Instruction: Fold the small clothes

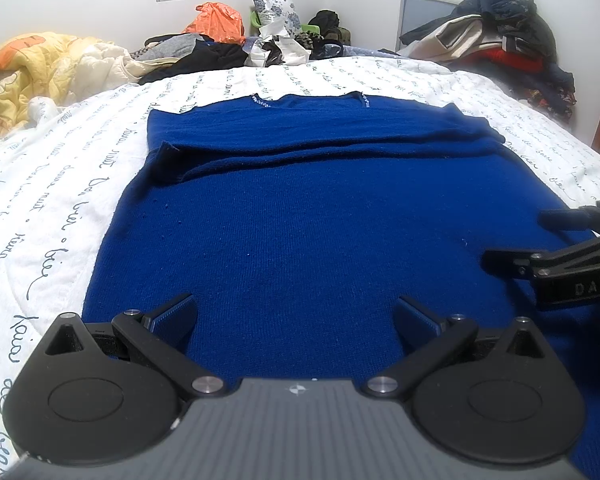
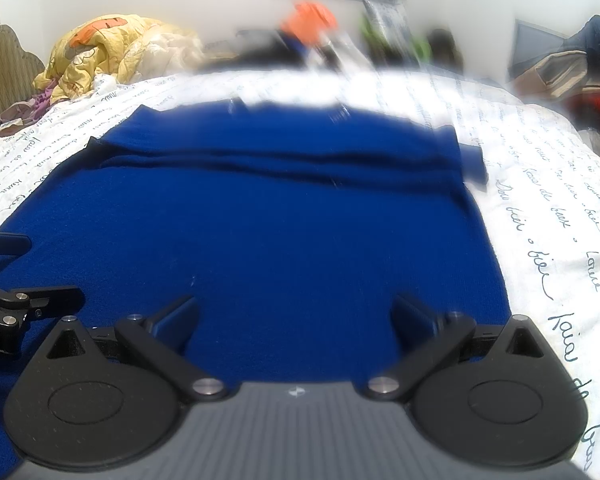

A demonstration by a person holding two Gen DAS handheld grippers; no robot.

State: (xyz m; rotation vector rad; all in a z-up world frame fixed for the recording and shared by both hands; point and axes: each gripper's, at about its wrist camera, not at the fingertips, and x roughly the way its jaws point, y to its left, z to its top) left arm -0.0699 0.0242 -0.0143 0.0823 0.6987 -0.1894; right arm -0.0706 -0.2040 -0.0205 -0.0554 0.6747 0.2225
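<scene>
A dark blue knit sweater (image 1: 300,216) lies flat on the white bedspread, neckline at the far end, both sleeves folded across its chest. My left gripper (image 1: 295,314) is open and empty, low over the sweater's near hem on the left side. My right gripper (image 2: 295,314) is open and empty over the near hem on the right side; the sweater (image 2: 268,232) fills its blurred view. The right gripper also shows at the right edge of the left wrist view (image 1: 516,240). The left gripper shows at the left edge of the right wrist view (image 2: 40,268).
The white bedspread (image 1: 60,200) with script print surrounds the sweater. A yellow quilt (image 1: 32,68) is bunched at the far left. An orange bag (image 1: 218,20) and loose clothes sit at the bed's far end. A heap of clothes (image 1: 496,36) rises at the far right.
</scene>
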